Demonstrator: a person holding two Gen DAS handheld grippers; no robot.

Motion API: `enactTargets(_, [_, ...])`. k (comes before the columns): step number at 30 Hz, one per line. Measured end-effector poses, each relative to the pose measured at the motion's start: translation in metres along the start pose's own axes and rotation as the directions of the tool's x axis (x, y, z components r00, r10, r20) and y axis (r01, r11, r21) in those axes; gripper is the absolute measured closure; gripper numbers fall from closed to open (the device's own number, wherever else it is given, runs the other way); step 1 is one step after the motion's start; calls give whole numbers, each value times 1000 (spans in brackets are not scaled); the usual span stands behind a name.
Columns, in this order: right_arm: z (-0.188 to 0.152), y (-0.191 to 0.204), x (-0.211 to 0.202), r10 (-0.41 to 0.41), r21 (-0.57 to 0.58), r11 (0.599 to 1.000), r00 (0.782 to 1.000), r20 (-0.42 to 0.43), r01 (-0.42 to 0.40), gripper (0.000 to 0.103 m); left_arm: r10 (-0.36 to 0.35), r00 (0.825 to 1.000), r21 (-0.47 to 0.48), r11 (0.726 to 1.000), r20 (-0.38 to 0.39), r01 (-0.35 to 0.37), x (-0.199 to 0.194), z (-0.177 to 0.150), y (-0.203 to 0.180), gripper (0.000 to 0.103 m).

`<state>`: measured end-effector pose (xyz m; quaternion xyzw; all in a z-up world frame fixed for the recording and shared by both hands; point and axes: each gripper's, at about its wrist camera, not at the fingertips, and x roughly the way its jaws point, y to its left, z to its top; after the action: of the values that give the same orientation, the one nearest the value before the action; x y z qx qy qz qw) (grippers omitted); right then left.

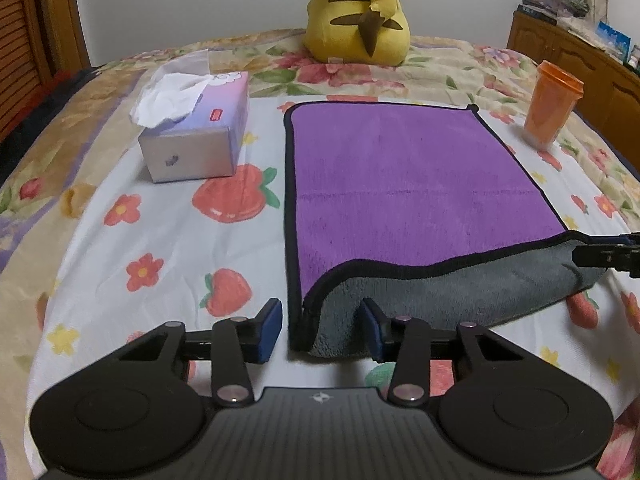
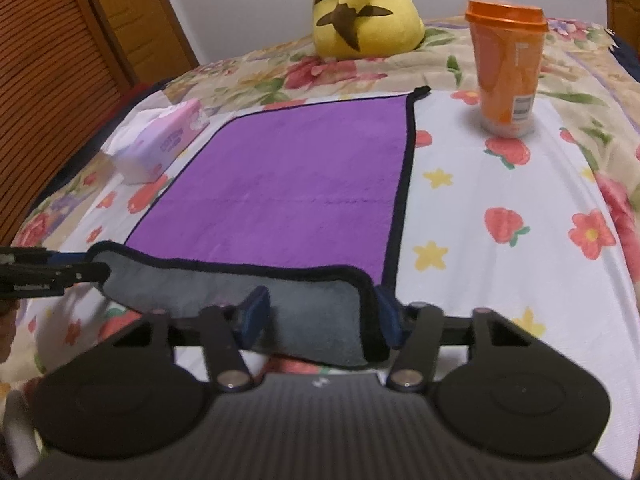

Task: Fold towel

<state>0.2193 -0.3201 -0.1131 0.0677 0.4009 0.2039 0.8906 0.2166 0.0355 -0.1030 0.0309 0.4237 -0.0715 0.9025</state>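
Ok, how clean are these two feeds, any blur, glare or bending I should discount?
Left wrist view: mostly sharp; fisheye bows the bed edges, and the purple towel reads clearly. Right wrist view: softer, with smear on the left gripper at frame left and the towel's right hem; the orange cup leans from distortion. No glare in either.

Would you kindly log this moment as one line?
step: lifting near edge | towel: purple up, grey underside showing | left tongs: open around near-left corner | right tongs: open around near-right corner
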Motion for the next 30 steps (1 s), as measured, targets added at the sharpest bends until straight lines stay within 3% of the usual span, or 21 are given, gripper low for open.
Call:
enactTargets(5, [1,-4,0,-5,1,1000,1000,-3,5,60,-13,1000,3,1000,-12,13,2,-2,-1,72])
enactTargets(7, [1,-6,2,-17,1,1000,1000,-10,17,70,-10,1000,7,1000,-10,10,2,-2,-2,74])
enactTargets(14, [-1,-11,4,-35,-8,999,999,-23,35,83,-12,1000,-7,1000,-6,12,3,-3,-1,80])
enactTargets(16, [-1,-12,4,-42,-12,999,999,-23,42,94,-9,1000,-6,1000,-2,9,2,-4,-1,82])
enactTargets(20, [-1,-13,3,-37,-17,999,999,-16,37,97,-18,1000,-9,1000,8,18,1,-4,0,92])
enactTargets(30, [5,-13,-8,-37,-22,999,997,67,39,98,-44,996,-18,999,79,45,-12,3,-1,97])
